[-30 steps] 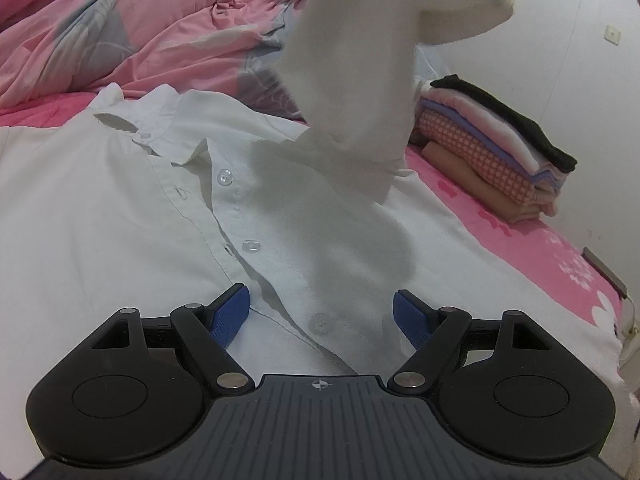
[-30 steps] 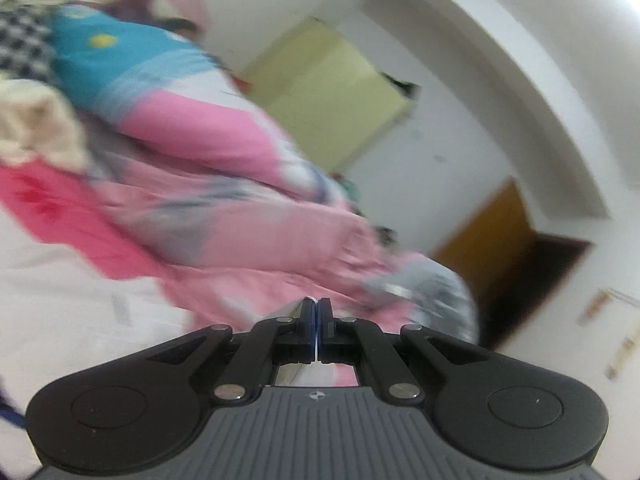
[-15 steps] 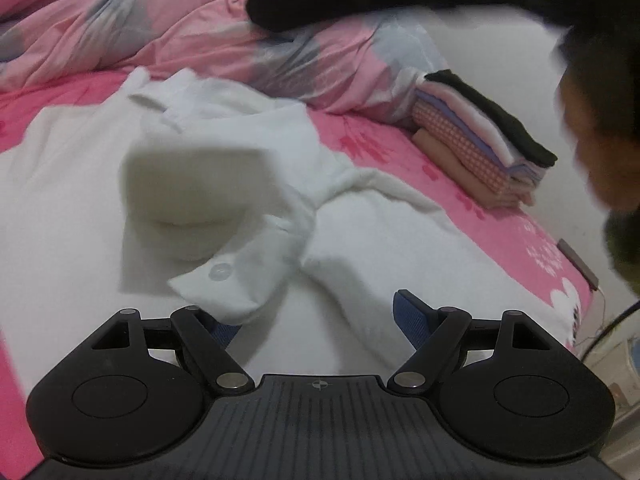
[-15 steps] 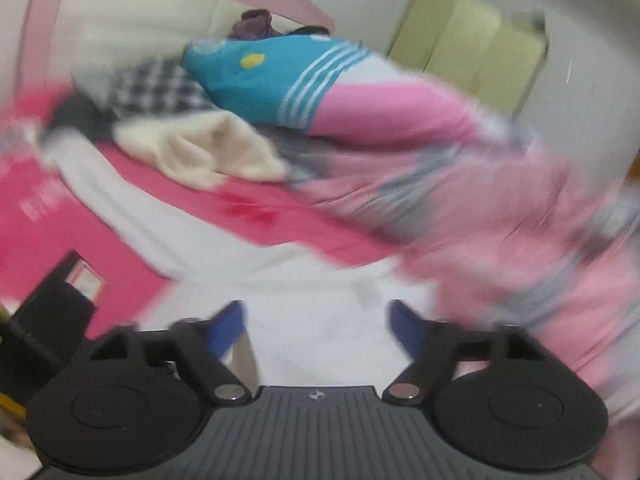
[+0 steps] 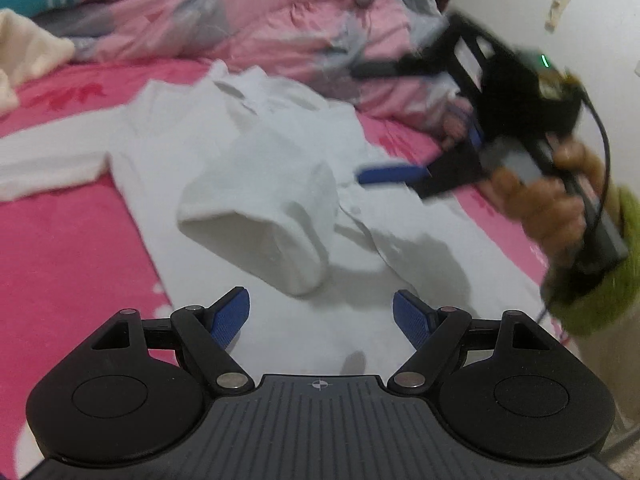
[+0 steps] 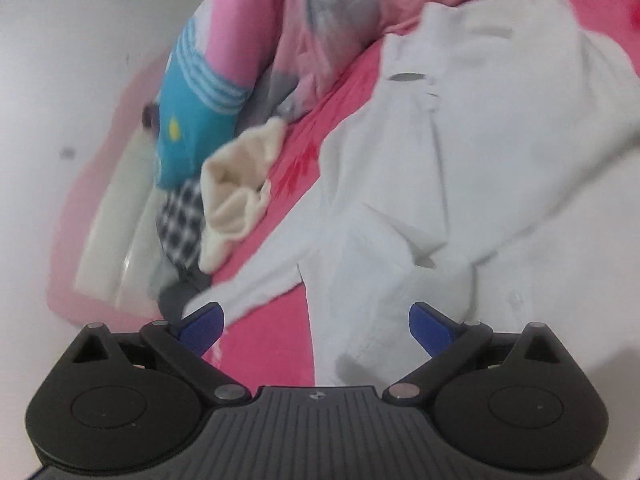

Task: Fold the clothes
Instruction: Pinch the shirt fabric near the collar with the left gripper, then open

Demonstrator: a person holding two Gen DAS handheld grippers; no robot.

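Observation:
A white button shirt lies spread on the pink bedsheet, collar toward the far side. One sleeve is folded across its front, its open cuff toward me. My left gripper hovers open over the shirt's lower part, holding nothing. The right gripper, blurred and open, is held by a hand above the shirt's right side. In the right wrist view the shirt fills the right half, its other sleeve stretches left, and the right gripper is open and empty.
A rumpled pink and grey quilt lies behind the shirt. A pile of clothes sits at the bed's far end: a cream garment, a checked one and a teal-and-pink one. A white wall stands at the right.
The right gripper, shut on the lifted sleeve a second ago, has opened and dropped the sleeve across the shirt's front, then drawn back right. The left view has pulled back and turned left.

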